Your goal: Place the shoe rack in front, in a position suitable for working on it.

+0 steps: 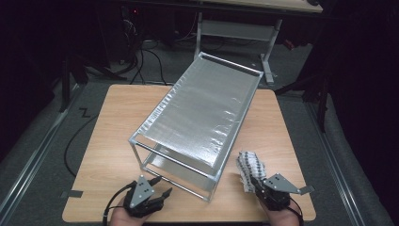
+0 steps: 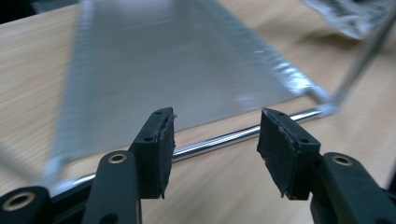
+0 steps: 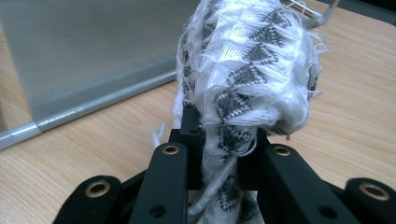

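Note:
A silvery two-tier wire rack (image 1: pixel 202 113) stands slantwise across the wooden table (image 1: pixel 113 136). My left gripper (image 1: pixel 162 186) is at the table's front edge, just before the rack's near end. In the left gripper view its jaws (image 2: pixel 215 144) stand open with nothing between them, facing the rack's lower shelf (image 2: pixel 177 70) and its chrome front rod (image 2: pixel 233 136). My right gripper (image 1: pixel 258 184) sits to the right of the rack's near corner, shut on a white and black woven cloth (image 1: pixel 249 167). The frayed cloth (image 3: pixel 252 60) rises bunched from between the jaws of the right gripper (image 3: pixel 224 144).
A strip of grey tape (image 1: pixel 71 194) marks the table's front left corner. Bare wood lies to the left and right of the rack. Beyond the table, black cables (image 1: pixel 150 61) trail over the dark floor, and the grey legs of another table (image 1: pixel 268 56) stand behind.

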Tool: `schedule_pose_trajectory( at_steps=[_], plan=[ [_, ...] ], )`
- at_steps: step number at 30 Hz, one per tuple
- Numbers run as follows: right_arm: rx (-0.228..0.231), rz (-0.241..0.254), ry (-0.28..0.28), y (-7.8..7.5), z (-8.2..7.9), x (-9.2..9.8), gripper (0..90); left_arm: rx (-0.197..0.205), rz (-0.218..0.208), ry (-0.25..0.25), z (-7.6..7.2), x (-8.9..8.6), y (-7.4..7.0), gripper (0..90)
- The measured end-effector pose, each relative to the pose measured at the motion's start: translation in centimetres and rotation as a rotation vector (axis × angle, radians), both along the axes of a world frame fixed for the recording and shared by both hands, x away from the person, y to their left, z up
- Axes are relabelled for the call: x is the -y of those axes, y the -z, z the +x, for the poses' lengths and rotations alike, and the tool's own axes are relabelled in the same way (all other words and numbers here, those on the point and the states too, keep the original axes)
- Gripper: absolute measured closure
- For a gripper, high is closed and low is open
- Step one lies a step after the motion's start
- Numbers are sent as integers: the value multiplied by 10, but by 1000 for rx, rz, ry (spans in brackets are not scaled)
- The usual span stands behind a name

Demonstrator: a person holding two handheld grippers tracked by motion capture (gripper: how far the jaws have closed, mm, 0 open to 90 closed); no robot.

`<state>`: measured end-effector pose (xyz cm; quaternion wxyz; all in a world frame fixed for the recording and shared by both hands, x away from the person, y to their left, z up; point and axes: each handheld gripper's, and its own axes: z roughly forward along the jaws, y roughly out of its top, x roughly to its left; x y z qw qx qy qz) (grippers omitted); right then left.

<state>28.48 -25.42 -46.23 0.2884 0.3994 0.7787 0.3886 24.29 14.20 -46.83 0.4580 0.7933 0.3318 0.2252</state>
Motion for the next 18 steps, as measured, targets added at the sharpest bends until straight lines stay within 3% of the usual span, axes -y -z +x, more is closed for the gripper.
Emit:
schedule_pose_trajectory(
  at_steps=[5, 13, 18],
  plan=[
    [-2, 4, 29, 0, -6, 9, 771, -4, 1, 73, -1, 31, -1, 453],
    [-7, -4, 77, 1, -20, 26, 769, -6, -47, 159, 2, 67, -8, 407],
    [-21, -2, 118, 4, -29, 40, 768, 19, -54, 202, 6, 86, -13, 392]
  ],
)
